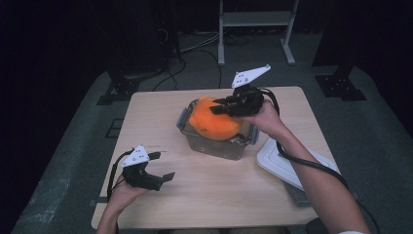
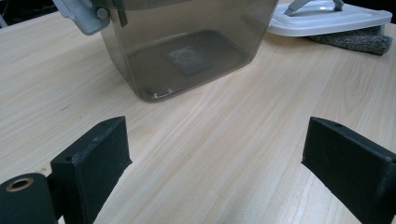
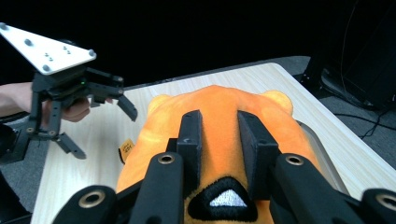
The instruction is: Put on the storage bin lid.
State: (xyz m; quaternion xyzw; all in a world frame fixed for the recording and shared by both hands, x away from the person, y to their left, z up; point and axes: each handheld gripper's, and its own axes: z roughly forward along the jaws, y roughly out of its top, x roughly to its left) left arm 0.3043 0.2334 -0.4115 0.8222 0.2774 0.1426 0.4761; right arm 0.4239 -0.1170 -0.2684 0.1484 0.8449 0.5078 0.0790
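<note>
The right gripper (image 1: 220, 106), jaws pinched on a soft orange plush toy (image 1: 214, 120), holds it half-settled in the clear plastic container (image 1: 214, 144) mid-table, its white lid (image 1: 282, 161) not yet fitted, while the left gripper (image 1: 161, 165) waits wide open nearby.

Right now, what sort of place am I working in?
Probably a lab or recording room: a lone wooden table on grey carpet, dark surroundings, cables and stand feet on the floor.
</note>
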